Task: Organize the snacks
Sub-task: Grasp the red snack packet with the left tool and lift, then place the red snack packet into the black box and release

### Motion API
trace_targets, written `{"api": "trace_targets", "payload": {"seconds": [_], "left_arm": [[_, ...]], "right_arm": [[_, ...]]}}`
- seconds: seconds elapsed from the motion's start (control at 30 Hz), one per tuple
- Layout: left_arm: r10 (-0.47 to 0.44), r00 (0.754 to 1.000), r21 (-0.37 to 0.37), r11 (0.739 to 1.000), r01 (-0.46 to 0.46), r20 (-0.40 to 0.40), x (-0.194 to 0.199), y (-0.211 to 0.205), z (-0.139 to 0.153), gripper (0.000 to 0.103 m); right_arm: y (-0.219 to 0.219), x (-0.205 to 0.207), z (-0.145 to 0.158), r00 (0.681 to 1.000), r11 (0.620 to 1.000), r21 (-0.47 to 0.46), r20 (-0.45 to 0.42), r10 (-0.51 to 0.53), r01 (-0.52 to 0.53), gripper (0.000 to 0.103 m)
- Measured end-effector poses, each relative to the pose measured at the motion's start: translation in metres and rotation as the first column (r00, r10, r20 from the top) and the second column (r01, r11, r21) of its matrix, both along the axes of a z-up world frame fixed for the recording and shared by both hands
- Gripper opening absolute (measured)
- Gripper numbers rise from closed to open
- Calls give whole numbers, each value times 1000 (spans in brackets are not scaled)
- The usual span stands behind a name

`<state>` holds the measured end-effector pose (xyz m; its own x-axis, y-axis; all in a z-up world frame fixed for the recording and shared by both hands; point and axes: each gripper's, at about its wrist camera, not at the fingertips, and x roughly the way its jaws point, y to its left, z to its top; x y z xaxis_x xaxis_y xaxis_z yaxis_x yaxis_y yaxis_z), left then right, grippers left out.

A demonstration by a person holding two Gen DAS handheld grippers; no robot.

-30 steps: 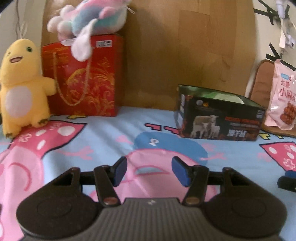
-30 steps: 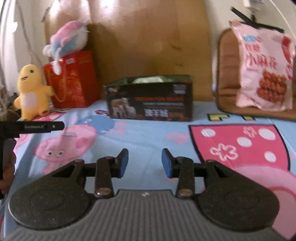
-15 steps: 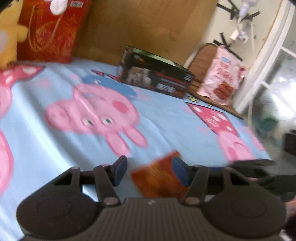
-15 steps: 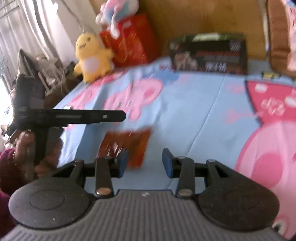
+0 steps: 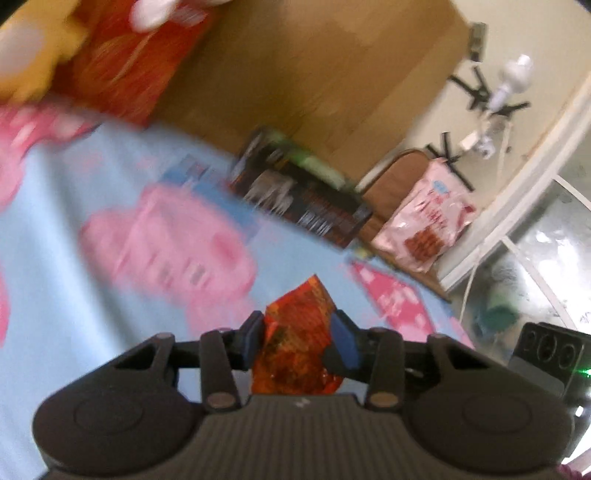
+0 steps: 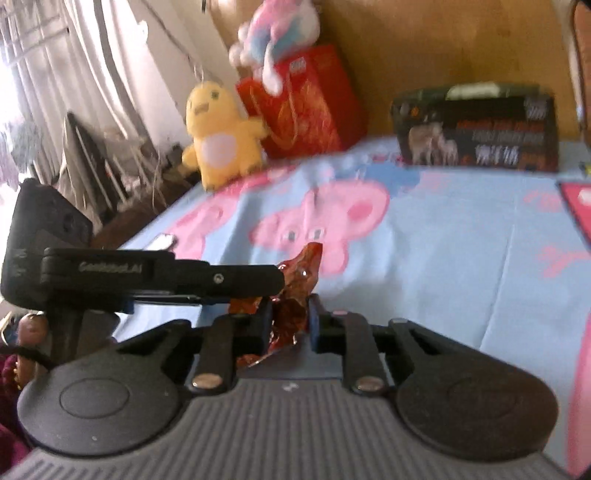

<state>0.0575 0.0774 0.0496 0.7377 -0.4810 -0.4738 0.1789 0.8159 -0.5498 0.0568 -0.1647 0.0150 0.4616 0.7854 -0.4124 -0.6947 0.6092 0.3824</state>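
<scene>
A red-orange snack packet (image 5: pixel 299 332) is held above the bedsheet by both grippers. My left gripper (image 5: pixel 297 341) is shut on it, the blue pads pressing its sides. My right gripper (image 6: pixel 288 319) is also shut on the same packet (image 6: pixel 299 280), pinching its crumpled lower end. The left gripper's body (image 6: pixel 147 277) shows from the side in the right wrist view, reaching the packet from the left. A dark open box (image 5: pixel 299 199) with sheep printed on it stands at the back of the bed; it also shows in the right wrist view (image 6: pixel 480 133).
A pink snack bag (image 5: pixel 428 221) leans on a brown cushion at the back right. A red gift bag (image 6: pixel 303 103), a yellow plush (image 6: pixel 218 136) and a pastel plush (image 6: pixel 273 29) stand at the back left. The bed's left edge drops to clutter.
Both grippers swung down from facing the box, came together over the packet and closed on it. It now sits lifted off the sheet between both pairs of pads.
</scene>
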Motion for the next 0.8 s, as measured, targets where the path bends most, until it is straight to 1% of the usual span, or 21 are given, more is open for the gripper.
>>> {"api": "trace_targets", "payload": {"seconds": [0.07, 0.13, 0.2, 0.23, 0.3, 0.37, 0.47, 0.5, 0.57, 0.6, 0.63, 0.67, 0.7, 0.8], "left_arm": [[-25, 999, 33, 999, 23, 48, 25, -12, 25, 39], [-54, 993, 71, 996, 47, 101, 59, -26, 49, 39], [-72, 990, 92, 994, 61, 121, 97, -39, 67, 39], [-72, 989, 113, 992, 57, 128, 116, -46, 74, 39], [-57, 987, 171, 985, 32, 148, 150, -55, 83, 43], [-15, 988, 237, 971, -22, 151, 184, -61, 84, 45], [66, 989, 349, 931, -110, 135, 221, -63, 79, 45], [90, 989, 370, 920, -128, 118, 231, -63, 75, 45], [129, 988, 394, 906, -152, 84, 246, -61, 69, 45], [142, 987, 408, 898, -162, 79, 250, -62, 66, 45], [157, 984, 430, 886, -176, 78, 252, -63, 63, 46], [168, 982, 449, 874, -186, 81, 253, -63, 61, 46], [179, 980, 468, 861, -199, 87, 252, -64, 59, 49], [197, 975, 506, 834, -221, 101, 246, -68, 55, 50]], "right_arm": [[-9, 12, 18, 998, 999, 30, 56, -32, 30, 21], [-17, 30, 35, 991, 996, 59, 114, -70, 63, 21], [-26, 56, 52, 980, 990, 89, 162, -119, 106, 22], [-30, 70, 57, 974, 987, 102, 174, -142, 126, 22], [-34, 106, 65, 972, 976, 143, 149, -184, 163, 22], [-36, 141, 69, 970, 967, 167, 116, -214, 193, 22], [-25, 184, 70, 962, 965, 138, 125, -241, 224, 22], [-22, 197, 67, 960, 963, 129, 121, -251, 236, 22], [-13, 221, 59, 953, 958, 83, 110, -283, 275, 24], [-8, 230, 53, 952, 957, 46, 100, -289, 286, 27], [-2, 239, 47, 956, 960, 17, 80, -281, 281, 28], [0, 245, 43, 960, 963, 19, 67, -270, 269, 30], [-3, 244, 41, 960, 962, 40, 65, -272, 270, 31], [-18, 236, 43, 947, 944, 114, 56, -317, 310, 35]]}}
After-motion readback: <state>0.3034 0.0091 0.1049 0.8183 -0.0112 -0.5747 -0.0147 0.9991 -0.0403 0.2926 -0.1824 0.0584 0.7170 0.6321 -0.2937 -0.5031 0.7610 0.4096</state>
